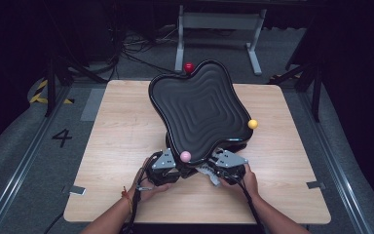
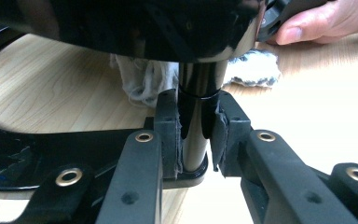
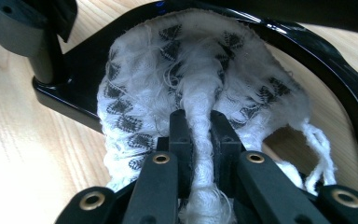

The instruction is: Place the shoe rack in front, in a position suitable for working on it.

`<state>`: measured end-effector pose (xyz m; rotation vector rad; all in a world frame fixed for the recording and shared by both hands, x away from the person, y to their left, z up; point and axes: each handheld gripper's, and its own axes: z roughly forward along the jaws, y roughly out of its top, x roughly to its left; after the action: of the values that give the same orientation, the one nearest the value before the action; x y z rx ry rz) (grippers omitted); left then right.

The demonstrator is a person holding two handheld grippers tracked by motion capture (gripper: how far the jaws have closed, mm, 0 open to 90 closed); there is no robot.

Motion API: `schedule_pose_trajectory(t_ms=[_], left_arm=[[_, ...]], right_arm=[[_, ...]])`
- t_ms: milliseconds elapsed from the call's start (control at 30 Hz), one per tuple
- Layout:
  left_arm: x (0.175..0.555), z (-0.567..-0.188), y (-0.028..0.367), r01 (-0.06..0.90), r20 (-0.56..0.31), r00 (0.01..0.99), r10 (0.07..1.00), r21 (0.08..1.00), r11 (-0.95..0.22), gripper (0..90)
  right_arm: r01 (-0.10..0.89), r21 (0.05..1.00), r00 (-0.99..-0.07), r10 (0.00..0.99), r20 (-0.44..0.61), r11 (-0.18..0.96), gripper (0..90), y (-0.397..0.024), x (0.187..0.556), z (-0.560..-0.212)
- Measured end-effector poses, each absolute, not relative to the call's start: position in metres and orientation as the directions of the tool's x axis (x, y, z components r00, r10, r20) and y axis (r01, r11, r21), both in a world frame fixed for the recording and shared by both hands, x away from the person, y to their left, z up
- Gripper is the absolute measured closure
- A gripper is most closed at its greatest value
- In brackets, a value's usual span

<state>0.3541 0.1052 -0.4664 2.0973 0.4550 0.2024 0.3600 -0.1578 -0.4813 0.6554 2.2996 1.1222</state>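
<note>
the left gripper (image 2: 196,140) is clenched on the glossy black post (image 2: 196,116) under the tilted tray (image 1: 202,109), near the table's (image 1: 117,131) front edge. the right gripper (image 3: 200,135) pinches a soft white cloth (image 3: 191,84) against the black base (image 3: 70,93). the post looks stiff and slippery, so grip it low; the limp cloth bunches anywhere.

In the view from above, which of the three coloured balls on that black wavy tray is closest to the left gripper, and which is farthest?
From the left gripper:
1. Pink ball, at the tray's near edge, right beside it.
2. Yellow ball, at the tray's right edge.
3. Red ball, at the tray's far edge.
</note>
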Motion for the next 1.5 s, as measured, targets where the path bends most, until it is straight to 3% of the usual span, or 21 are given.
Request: schedule_pose_trajectory(t_ms=[1500], left_arm=[[0.354, -0.467, 0.104, 0.237, -0.043, 0.924, 0.380, 0.843, -0.482, 74.5]], right_arm=[[0.353, 0.796, -0.584, 0.780, -0.223, 0.492, 82.2, -0.234, 0.394, -0.483]])
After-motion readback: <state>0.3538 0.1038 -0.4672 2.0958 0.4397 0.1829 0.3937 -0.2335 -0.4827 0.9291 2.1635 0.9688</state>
